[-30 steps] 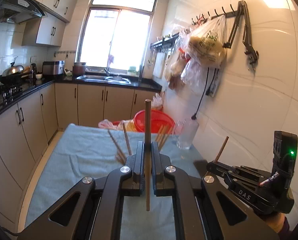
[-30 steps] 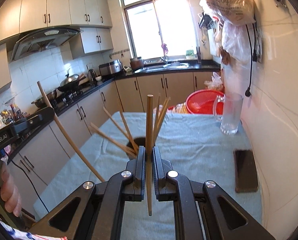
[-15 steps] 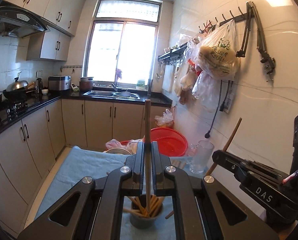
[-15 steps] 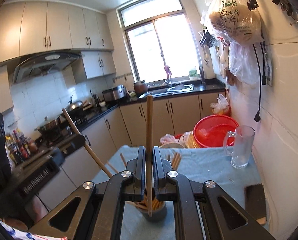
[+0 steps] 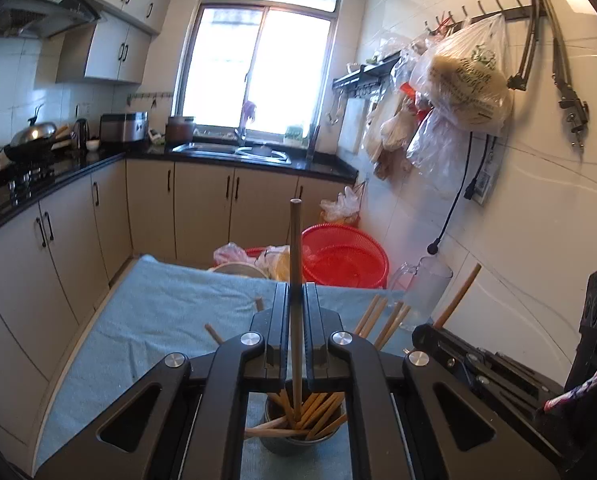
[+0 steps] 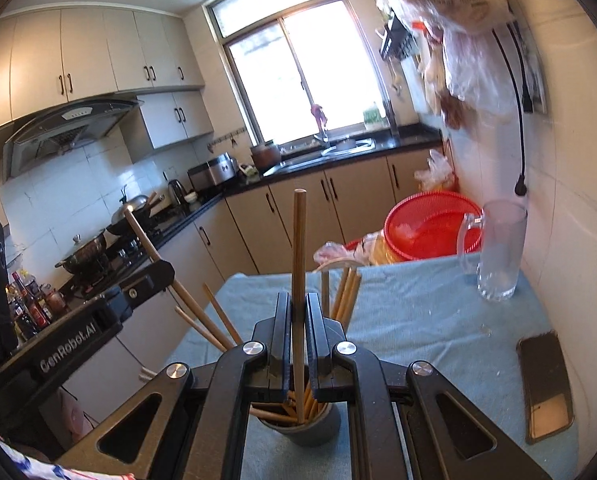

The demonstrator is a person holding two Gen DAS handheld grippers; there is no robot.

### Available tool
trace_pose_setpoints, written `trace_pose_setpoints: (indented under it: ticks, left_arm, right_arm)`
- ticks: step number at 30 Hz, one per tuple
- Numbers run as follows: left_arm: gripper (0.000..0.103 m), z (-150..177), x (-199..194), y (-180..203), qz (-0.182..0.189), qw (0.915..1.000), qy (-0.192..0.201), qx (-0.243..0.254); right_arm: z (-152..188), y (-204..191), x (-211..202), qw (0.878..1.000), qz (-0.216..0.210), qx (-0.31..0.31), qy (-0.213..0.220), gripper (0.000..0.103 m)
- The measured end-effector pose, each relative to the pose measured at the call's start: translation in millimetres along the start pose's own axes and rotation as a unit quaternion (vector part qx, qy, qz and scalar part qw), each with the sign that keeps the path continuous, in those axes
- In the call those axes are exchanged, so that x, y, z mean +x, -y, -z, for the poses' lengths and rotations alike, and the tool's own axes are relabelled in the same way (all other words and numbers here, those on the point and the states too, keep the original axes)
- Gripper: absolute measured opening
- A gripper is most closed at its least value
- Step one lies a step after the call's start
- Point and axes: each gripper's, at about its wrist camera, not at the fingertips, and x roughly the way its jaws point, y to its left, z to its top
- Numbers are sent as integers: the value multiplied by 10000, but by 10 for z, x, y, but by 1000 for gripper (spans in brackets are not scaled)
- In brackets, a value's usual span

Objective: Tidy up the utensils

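Two hand-held tools are hovering over a desk covered in blue cloth. The left tool (image 5: pixel 296 360) is clamped shut on an upright wooden chopstick (image 5: pixel 295 280); the right tool (image 6: pixel 298 356) is gripping its own chopstick (image 6: pixel 299 264) likewise. Both have just moved in, so the metal cup (image 6: pixel 310 428) of chopsticks is now sitting directly beneath their tips. Dropping them in looks imminent.

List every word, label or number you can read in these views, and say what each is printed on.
"GenRobot.AI": white lettering on the side of the left gripper, seen from the right wrist view.
Dark print on the hanging plastic bag: too blurred to read.
Markings on the range hood: too small to read.
Nothing else legible.
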Motion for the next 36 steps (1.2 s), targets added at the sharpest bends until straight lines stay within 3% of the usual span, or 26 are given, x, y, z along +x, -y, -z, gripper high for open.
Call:
trace_pose_setpoints:
  ticks: [9,13,17,23,31,36]
  left_arm:
    - [8,24,-153,-67,-25,9999,61,-142]
    - [35,14,-330,-94,-50,9995,174,-242]
    - [37,3,-543,-93,-73,9991,343,-223]
    - [49,5,-909,-77,-111,9980,578,-212]
    - [66,116,-1447,-37,-319,9949,955,39]
    - [75,248,-1664,-17,-383,9945,957,199]
  right_arm:
    - [125,46,114,9996,-2,104,-270,8]
    - [152,81,131,9993,8,197,-316,8]
    - [145,99,108,9992,18,257,-314,29]
    - [121,54,-9,9993,10,250,-263,31]
    - [139,-31,-307,9997,53,213,-96,43]
    - [227,-43,-499,9997,133,206,-66,49]
